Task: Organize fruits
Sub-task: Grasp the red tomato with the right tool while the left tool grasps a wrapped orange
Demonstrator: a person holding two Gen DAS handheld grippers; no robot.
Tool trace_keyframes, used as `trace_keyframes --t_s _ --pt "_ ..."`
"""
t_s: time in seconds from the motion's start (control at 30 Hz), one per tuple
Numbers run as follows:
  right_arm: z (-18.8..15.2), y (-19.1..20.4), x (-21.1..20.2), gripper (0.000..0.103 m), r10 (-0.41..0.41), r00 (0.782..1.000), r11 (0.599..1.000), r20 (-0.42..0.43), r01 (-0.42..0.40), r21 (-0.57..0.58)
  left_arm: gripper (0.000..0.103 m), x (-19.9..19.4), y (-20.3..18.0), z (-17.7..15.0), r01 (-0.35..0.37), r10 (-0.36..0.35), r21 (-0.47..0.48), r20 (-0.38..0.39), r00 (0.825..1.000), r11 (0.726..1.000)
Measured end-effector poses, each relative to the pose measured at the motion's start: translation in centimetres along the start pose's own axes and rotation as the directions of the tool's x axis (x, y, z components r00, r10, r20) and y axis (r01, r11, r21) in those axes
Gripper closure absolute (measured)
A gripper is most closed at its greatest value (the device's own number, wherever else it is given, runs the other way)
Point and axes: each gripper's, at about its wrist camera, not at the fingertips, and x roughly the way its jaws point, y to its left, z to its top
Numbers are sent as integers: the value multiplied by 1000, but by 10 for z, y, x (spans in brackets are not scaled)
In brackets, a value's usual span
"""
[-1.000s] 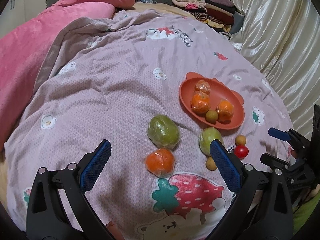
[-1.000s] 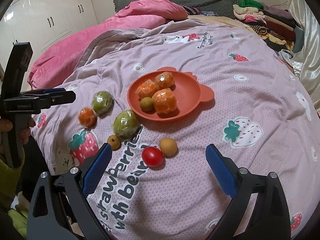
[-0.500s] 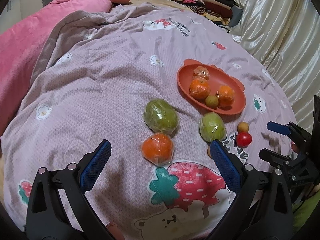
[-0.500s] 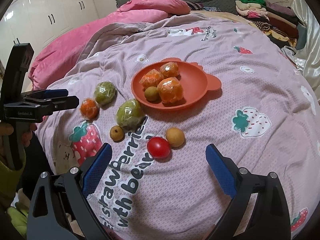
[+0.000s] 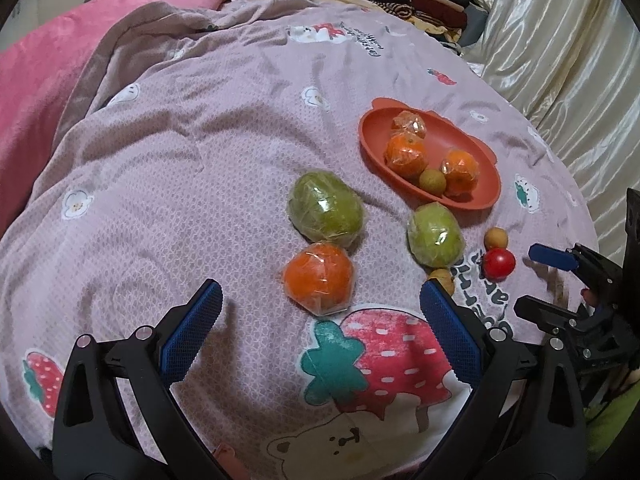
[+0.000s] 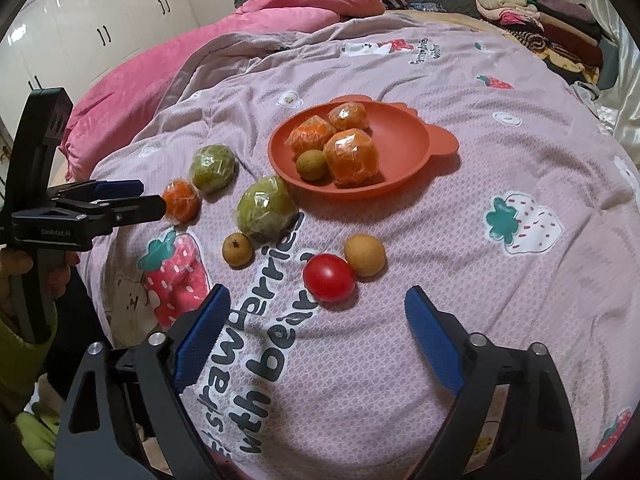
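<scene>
My left gripper (image 5: pixel 320 295) hangs open over the blanket, and a wrapped orange (image 5: pixel 319 279) lies just ahead between its blue fingers, untouched. Behind that orange sits a wrapped green fruit (image 5: pixel 326 211); a second green one (image 5: pixel 435 234) is nearer the orange plate (image 5: pixel 372 136). My right gripper (image 6: pixel 317 298) has its jaws closing. A red tomato (image 6: pixel 329 277) lies just beyond its tips, clear of both pads, with a small brown fruit (image 6: pixel 365 255) touching it. The plate (image 6: pixel 404 148) holds three wrapped oranges and a small round fruit (image 6: pixel 311 164).
Another small brown fruit (image 6: pixel 237 249) lies on the blanket below the green fruit (image 6: pixel 264 208). A pink quilt (image 6: pixel 224 40) lies at the back left, folded clothes (image 6: pixel 532 12) at the back right, and a shiny curtain (image 5: pixel 560 60) on the right. A hand (image 6: pixel 16 264) grips the left tool.
The left gripper has come down toward the wrapped orange, which now looks larger. The right gripper's fingers stand a little closer together, and the tomato sits nearer their tips.
</scene>
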Motion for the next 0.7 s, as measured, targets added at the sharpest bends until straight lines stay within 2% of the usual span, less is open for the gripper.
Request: trace_keyframes --t_s 0.1,0.27,0.53,0.7 --pt "-2 -1 3 25 12 1000 1000 -6 -12 8 10 2 4 -1 -2 2 -13 0 1000 1000" --pt "-3 -3 9 46 19 1000 1000 -19 -18 17 11 7 6 -2 10 -10 -14 -5 1000 1000" --pt "0 -6 16 59 18 1000 1000 -22 -17 20 26 15 6 0 35 -35 -15 -9 999 999" --pt "3 -5 21 62 22 999 1000 -28 -21 14 31 18 6 1 45 -45 -11 -9 999 999"
